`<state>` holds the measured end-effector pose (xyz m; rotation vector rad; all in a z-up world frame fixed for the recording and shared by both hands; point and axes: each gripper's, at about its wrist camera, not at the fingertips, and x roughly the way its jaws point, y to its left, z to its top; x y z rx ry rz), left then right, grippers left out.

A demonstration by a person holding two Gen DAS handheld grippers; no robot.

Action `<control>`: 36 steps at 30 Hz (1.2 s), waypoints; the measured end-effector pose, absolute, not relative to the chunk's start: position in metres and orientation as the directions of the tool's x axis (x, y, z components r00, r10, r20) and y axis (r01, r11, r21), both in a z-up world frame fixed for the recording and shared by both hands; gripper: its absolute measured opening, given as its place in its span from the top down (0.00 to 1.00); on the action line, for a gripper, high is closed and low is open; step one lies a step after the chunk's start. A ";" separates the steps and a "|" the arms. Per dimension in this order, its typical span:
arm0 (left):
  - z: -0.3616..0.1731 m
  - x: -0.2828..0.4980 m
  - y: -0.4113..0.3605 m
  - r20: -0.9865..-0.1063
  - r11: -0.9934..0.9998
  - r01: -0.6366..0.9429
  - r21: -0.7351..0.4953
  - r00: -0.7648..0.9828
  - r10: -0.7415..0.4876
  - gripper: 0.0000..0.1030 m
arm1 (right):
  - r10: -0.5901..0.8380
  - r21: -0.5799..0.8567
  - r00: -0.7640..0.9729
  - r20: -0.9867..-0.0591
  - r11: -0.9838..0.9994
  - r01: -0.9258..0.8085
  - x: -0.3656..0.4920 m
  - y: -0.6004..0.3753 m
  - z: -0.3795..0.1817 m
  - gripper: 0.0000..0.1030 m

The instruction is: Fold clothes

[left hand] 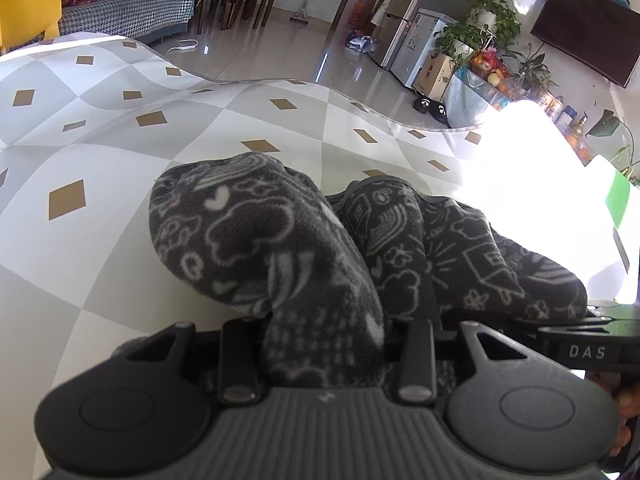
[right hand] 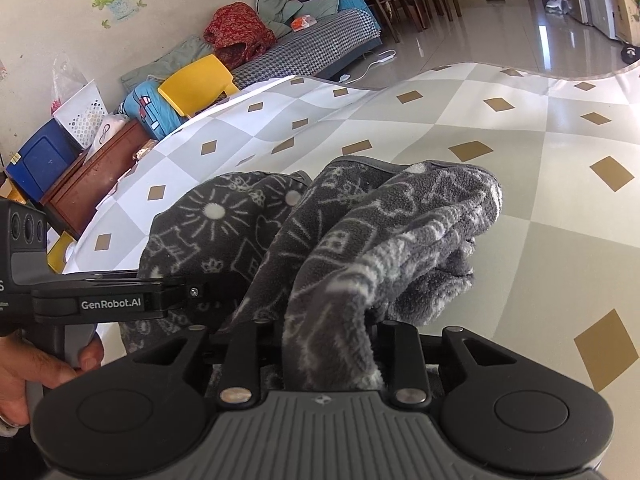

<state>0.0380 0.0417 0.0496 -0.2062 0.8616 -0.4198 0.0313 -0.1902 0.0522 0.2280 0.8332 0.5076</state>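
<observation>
1. The left gripper (left hand: 324, 344) has its jaws clamped on a bunched grey patterned garment (left hand: 280, 232).
2. The right gripper (right hand: 320, 344) clamps the same garment's other part.
3. The garment hangs over the checkered counter (left hand: 100, 152).

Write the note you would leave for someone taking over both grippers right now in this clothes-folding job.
Left gripper: shut on a bunched part of the dark grey fleece garment.
Right gripper: shut on another bunch of the same garment.
The garment hangs crumpled between the two grippers, over the diamond-patterned cloth on the table.
Done: both grips taken.
Left: no neat fold shows yet. Probably spread it flat on the cloth, then fold.
</observation>
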 end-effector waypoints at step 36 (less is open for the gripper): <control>0.014 0.040 0.026 -0.770 0.940 0.292 -0.176 0.555 -0.316 0.58 | 0.326 0.241 0.527 -0.784 0.944 -0.225 0.032 -0.197 0.023 0.66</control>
